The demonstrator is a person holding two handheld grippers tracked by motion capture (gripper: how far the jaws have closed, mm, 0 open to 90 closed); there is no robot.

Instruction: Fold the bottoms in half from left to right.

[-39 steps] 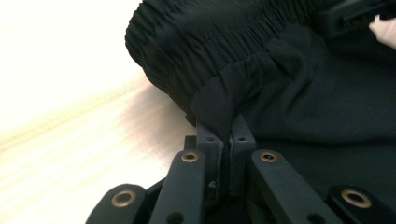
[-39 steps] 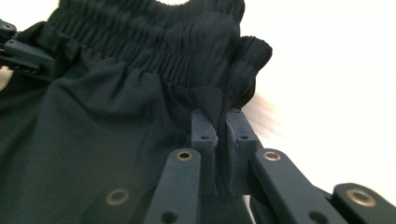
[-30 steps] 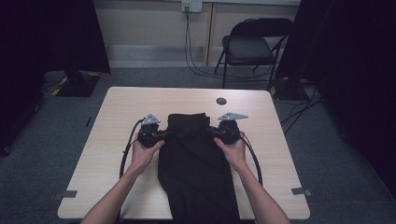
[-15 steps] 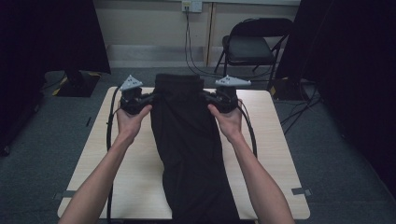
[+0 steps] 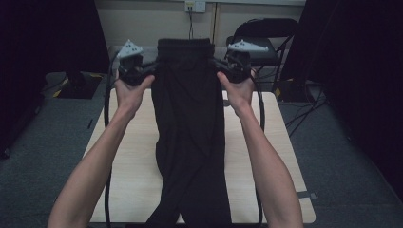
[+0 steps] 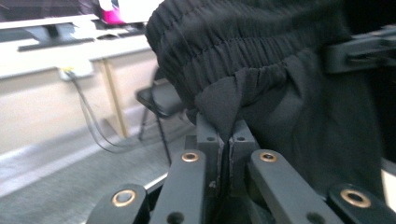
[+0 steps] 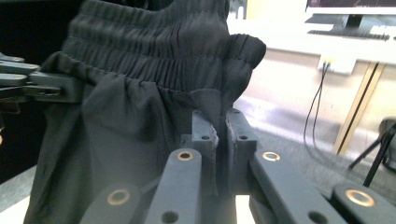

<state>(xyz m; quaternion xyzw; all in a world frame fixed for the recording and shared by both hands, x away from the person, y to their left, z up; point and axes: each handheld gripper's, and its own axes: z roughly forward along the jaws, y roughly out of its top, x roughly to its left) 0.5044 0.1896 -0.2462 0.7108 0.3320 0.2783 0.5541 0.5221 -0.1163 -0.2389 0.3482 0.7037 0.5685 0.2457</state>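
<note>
A pair of black trousers with an elastic waistband hangs from both grippers above the wooden table. My left gripper is shut on the cloth just below the waistband at its left side; up close the fabric is pinched between its pads at the left gripper. At the other side my right gripper is shut on the same band, with the cloth caught in the right gripper. The waistband is stretched level between them and the legs drape down onto the table toward the person.
A black folding chair stands behind the table at the right. A wall socket with a cable is on the far wall. Dark curtains flank both sides. Grey carpet surrounds the table; black cables trail from both grippers.
Both grippers have risen together with the trousers' waistband, from low over the table to well above it. The trousers now hang stretched instead of lying folded.
</note>
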